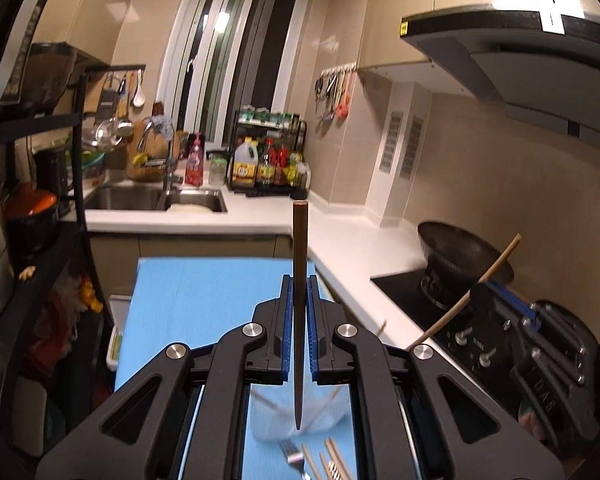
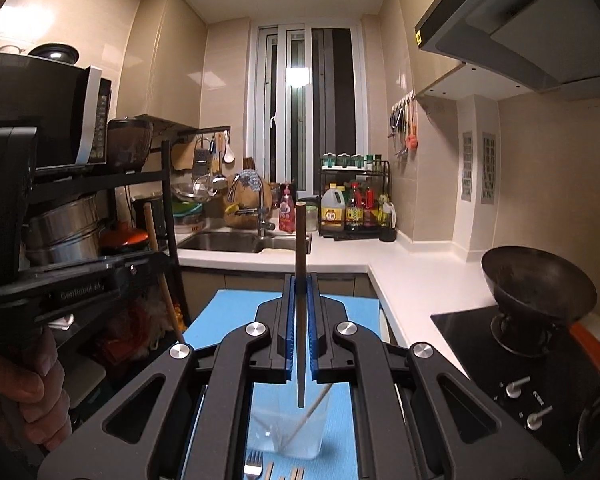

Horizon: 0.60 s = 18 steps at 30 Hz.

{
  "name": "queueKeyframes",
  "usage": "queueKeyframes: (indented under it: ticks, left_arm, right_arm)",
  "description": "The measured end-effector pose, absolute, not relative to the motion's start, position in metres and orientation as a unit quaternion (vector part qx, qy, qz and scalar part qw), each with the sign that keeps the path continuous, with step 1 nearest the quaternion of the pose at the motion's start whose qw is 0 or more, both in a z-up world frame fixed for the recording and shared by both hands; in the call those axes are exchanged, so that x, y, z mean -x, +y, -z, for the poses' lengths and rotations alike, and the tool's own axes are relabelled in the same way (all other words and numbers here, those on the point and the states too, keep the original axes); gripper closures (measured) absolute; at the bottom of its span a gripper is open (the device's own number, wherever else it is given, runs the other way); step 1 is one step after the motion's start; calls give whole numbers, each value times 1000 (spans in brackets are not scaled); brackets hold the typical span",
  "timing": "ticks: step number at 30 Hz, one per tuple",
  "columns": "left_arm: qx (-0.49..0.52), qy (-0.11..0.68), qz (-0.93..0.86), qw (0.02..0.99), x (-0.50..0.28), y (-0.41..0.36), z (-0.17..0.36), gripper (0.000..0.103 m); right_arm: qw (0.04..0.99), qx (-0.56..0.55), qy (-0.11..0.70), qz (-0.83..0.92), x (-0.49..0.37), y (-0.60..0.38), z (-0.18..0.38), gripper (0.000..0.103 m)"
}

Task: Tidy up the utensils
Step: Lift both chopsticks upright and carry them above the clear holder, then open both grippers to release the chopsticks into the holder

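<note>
Both grippers, left (image 1: 299,280) and right (image 2: 300,280), each pinch a chopstick (image 1: 299,320) upright; tips misaligned could miss clear cup (image 2: 288,428)

Left gripper (image 1: 300,292) closed, upright; right gripper (image 2: 300,292) closed, upright.

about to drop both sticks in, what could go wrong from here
1. Both chopsticks, left and right, hang tip-down over the same clear cup; the grippers could collide.
2. The cup looks light and already holds a leaning stick; a nudge might tip it.
3. A missed drop could land on the fork.
</note>
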<state>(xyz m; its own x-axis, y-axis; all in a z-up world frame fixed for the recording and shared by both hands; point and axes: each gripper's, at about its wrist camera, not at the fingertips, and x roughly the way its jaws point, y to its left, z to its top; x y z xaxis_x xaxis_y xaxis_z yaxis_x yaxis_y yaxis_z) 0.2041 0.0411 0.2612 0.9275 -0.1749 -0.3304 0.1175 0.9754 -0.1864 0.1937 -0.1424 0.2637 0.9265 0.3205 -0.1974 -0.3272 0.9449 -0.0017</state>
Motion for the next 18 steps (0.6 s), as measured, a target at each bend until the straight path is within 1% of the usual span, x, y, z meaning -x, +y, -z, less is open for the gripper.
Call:
queueKeyframes:
  ticks: [2,4,10,12,13,14,15,16,18]
  left_arm:
    - [72,166,71,981,-218,37,-266,96]
    - [63,179,67,980,-234,32,-261,96]
    - [15,287,77,955,-281,13,-205,96]
    - [7,316,84,945,-288,7,-187,96]
    - [10,324,88,942,-289,10,-182,89]
    - [15,329,90,940,-288,11,-179,79]
    - [24,323,89,942,-284,15,-179,61]
    - [29,313,87,945,-278,19,-182,59]
    - [36,295,83,951,-260,28,-188,59]
  right_arm:
    - [980,24,111,-166,-208,-140,-257,97]
    - [976,32,130,-170,-221,-137,-245,97]
    - [961,51,200,-184,-247,-129,-203,97]
    - [955,50,221,-190,-251,-127,-196,94]
    - [956,49,223,-185,-251,-127,-195,87]
    - [957,43,223,-180,-249,-130,-195,83]
    - [957,37,223,-180,-246,-133,-196,78]
    - [958,33,224,-179,-243,-136,-197,77]
    - [960,24,220,-172,-232,-143,-198,77]
